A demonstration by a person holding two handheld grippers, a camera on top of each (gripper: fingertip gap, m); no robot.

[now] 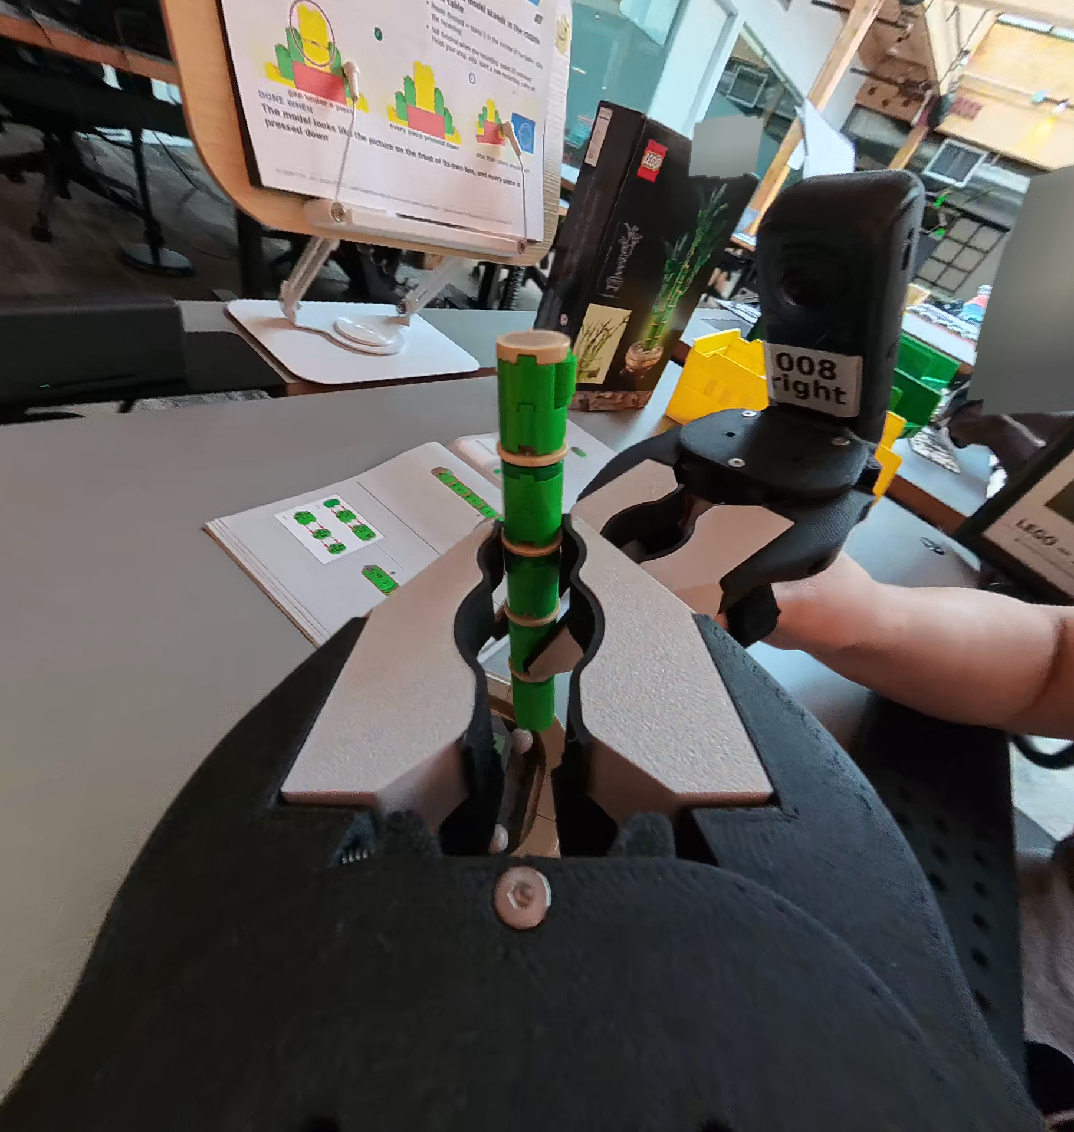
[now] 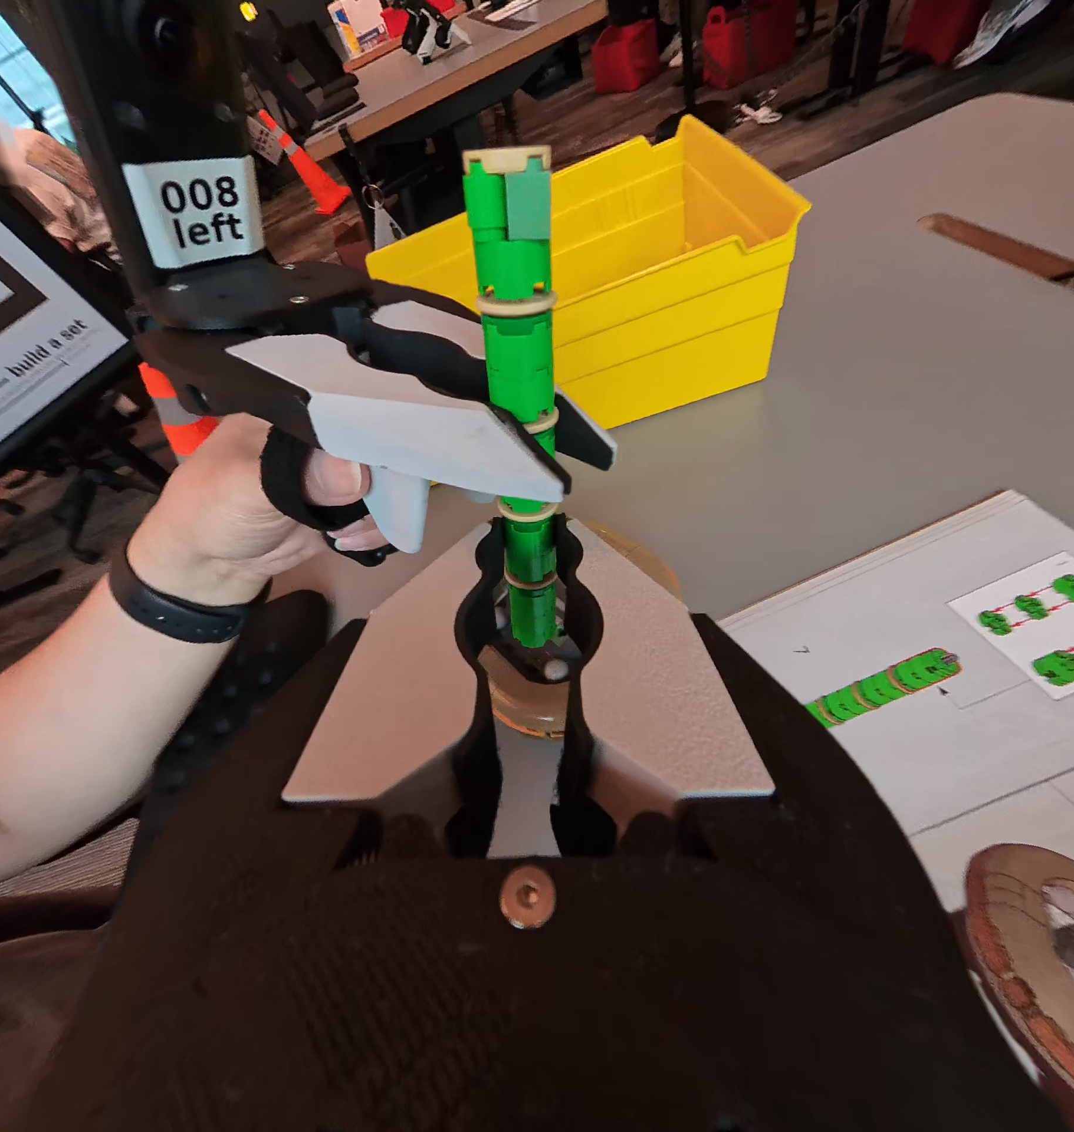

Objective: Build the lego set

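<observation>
The left gripper (image 1: 531, 551) has its jaws closed nearly together on the stalk (image 1: 531, 490), pinching it about midway up, at one of the tan rings. The right gripper (image 2: 528, 551) is likewise clamped on the stalk (image 2: 516, 343), lower down, near its foot; in the left wrist view the right gripper (image 1: 589, 618) comes in from the right side, crossing under the left one. So the stalk stands upright in the air above the table (image 1: 124, 520), held by both at once.

The stalk is a slim column of glossy green plastic cylinders, notched at their ends, parted by thin tan rings and topped by a flat tan disc. Below it a round, amber, see-through base (image 2: 525, 704) shows between the right fingers (image 2: 399, 704); whether the stalk touches it cannot be told.

Both grippers have pale grey, grainy wedge-shaped fingers with wavy black inner pads, set in a coarse black printed body. The left hand (image 2: 240, 508) wraps its grip from below, wrist level, a black band on it. The right forearm (image 1: 889, 643) reaches in level from the right.

On the matte grey table lie an open booklet (image 1: 350, 539), a yellow plastic bin (image 2: 675, 275) with stepped walls, and a dark box (image 1: 632, 257) standing on end. A sheet on a wooden stand (image 1: 399, 110) stands behind
</observation>
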